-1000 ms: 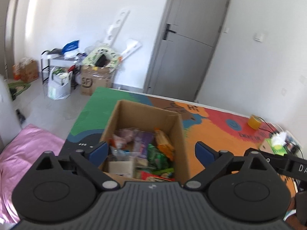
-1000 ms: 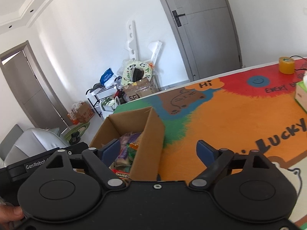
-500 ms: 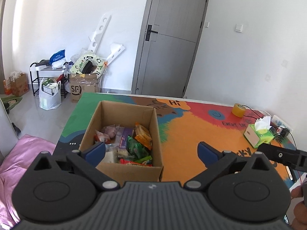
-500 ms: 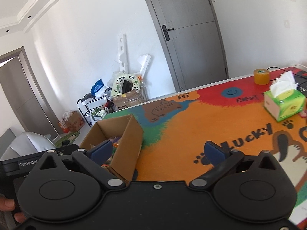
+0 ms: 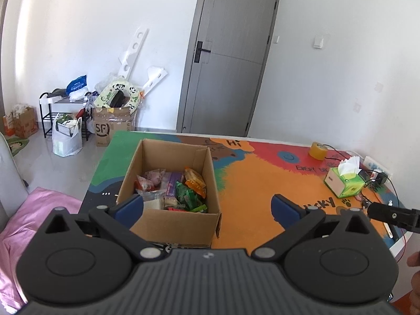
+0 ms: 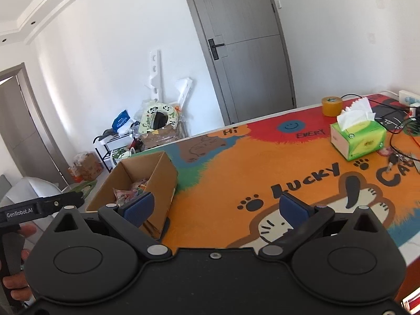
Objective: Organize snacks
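Snacks (image 5: pixel 173 189) fill the cardboard box (image 5: pixel 168 218); both grippers, left gripper (image 5: pixel 207 206) and right gripper (image 6: pixel 214 208), have pulled back with fingers apart and empty, suggesting packing is finished.

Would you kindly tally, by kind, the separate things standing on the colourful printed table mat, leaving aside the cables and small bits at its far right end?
Open brown cardboard box of snack packets: 1
Green tissue box with white tissue sticking out: 1
Roll of yellow-brown tape: 1
Total: 3
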Demonstrator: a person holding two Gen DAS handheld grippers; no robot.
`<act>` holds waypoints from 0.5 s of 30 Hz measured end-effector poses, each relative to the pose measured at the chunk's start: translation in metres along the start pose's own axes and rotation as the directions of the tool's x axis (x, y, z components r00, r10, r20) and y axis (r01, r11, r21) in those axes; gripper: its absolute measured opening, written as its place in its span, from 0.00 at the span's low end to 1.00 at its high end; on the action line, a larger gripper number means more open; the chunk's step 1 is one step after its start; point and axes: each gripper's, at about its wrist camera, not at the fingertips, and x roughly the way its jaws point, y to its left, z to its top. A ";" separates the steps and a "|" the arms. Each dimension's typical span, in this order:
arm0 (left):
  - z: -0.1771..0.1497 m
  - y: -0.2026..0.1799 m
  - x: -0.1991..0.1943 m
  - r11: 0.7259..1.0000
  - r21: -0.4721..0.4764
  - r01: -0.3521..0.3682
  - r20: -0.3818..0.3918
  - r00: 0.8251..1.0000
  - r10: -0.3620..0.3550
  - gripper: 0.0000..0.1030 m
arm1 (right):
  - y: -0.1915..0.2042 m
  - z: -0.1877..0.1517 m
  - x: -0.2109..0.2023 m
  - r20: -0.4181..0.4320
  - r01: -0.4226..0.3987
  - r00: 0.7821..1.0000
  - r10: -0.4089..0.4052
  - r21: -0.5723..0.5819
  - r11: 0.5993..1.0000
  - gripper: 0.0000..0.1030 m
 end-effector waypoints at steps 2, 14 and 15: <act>-0.002 0.001 -0.001 1.000 -0.013 0.014 0.007 1.000 -0.014 1.00 | -0.001 -0.004 -0.002 0.005 0.000 1.000 0.000 0.009 1.000 1.00; -0.017 0.000 0.009 0.999 0.040 0.017 -0.033 0.999 -0.015 1.00 | 0.004 -0.012 -0.003 -0.016 -0.007 1.000 0.007 -0.009 1.000 1.00; -0.019 0.000 0.011 0.999 0.035 0.020 -0.041 0.999 -0.019 1.00 | 0.004 -0.013 -0.002 -0.020 -0.005 1.000 0.005 -0.005 1.000 1.00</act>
